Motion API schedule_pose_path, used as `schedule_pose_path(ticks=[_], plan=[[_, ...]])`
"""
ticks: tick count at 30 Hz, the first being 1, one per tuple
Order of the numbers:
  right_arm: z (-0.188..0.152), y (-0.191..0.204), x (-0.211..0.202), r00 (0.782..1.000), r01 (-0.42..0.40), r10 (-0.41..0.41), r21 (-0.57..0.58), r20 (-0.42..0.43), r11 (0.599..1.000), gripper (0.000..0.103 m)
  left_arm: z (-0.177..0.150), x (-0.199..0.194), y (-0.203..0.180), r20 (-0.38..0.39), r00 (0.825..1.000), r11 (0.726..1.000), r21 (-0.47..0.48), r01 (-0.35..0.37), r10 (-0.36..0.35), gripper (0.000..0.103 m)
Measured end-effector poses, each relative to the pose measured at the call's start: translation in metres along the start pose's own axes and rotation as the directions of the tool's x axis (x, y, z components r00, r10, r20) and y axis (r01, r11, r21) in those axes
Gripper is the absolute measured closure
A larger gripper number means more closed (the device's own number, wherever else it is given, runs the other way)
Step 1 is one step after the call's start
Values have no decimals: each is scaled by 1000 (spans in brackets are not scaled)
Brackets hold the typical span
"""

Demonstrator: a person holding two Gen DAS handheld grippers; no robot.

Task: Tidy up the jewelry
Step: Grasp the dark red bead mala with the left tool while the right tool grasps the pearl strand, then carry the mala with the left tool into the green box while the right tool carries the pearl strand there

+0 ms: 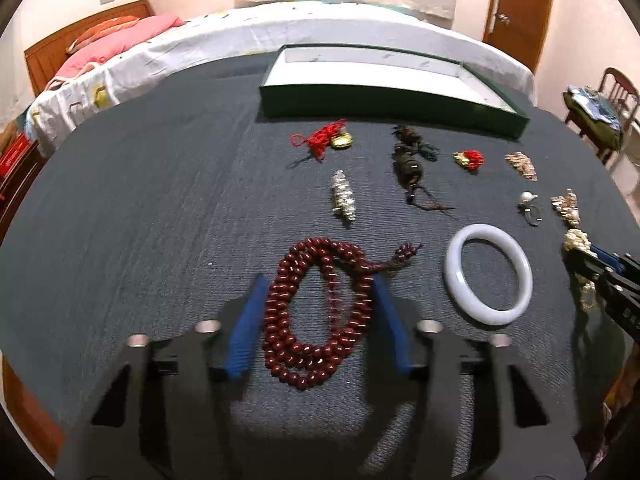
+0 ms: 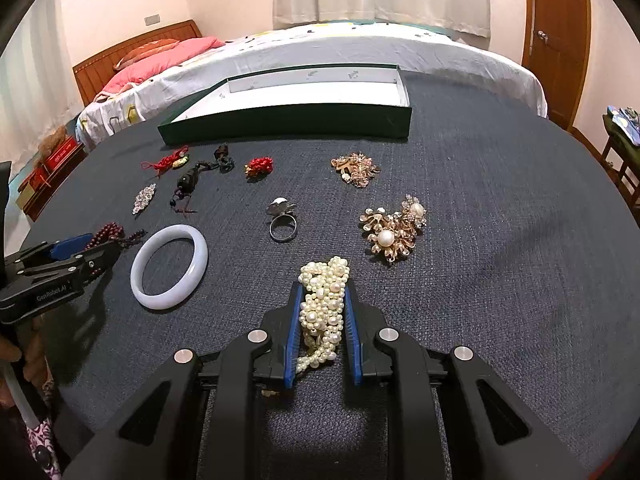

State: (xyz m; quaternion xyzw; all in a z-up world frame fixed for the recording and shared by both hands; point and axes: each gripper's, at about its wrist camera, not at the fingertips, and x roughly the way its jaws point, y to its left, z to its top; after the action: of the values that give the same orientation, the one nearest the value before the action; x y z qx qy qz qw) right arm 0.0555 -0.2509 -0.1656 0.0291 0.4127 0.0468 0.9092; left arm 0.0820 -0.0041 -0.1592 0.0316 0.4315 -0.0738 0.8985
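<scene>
While jaws straddle: left gripper [image 1: 320, 280] wide round red bead mala [image 1: 316, 312] | right gripper [image 2: 322, 292] narrow about pearl bracelet [image 2: 324, 304], contact unclear | squeeze centred, lift level, green tray [image 2: 288, 120] at 12 o'clock.

Your left gripper [image 1: 320, 280] sits low with jaws spread wide around the red bead necklace [image 1: 312, 312]; your right gripper [image 2: 322, 292] has jaws drawn in against the pearl bracelet [image 2: 324, 304].

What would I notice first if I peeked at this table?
Probably the pile of white pearl strands squeezed between the right gripper and its blue fingers, near the table's front edge. Then the dark red bead necklace lying looped between the open left gripper, with a pale white bangle just right of it. Behind everything sits an empty green box.
</scene>
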Motion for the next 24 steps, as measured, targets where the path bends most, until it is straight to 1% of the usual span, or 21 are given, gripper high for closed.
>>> schedule_pose_path(ticks=[1,4,8,11,15,24], plan=[[0,0,0,1000,0,0,0,1,1000,83,0,-1,0,3,1000,1000,0,2,-2,70],[0,1,-1,1000,-2,2,1,4,1000,83,-1,-2,2,5,1000,1000,-10,19,-19,86],[0,2,-2,1000,-6,6,0,8,1000,83,-1,-3,2,4,1000,1000,-11,22,-22,87],[0,2,-5,1000,-7,7,2,14,1000,83,-1,-6,0,8,1000,1000,-7,26,-26,91],[1,1,-9,1000,-11,11,7,21,1000,83,-1,-10,0,6,999,999,-16,33,-33,91],[6,1,-18,999,-29,29,18,37,999,83,10,-29,-3,57,998,999,-30,39,-38,91]])
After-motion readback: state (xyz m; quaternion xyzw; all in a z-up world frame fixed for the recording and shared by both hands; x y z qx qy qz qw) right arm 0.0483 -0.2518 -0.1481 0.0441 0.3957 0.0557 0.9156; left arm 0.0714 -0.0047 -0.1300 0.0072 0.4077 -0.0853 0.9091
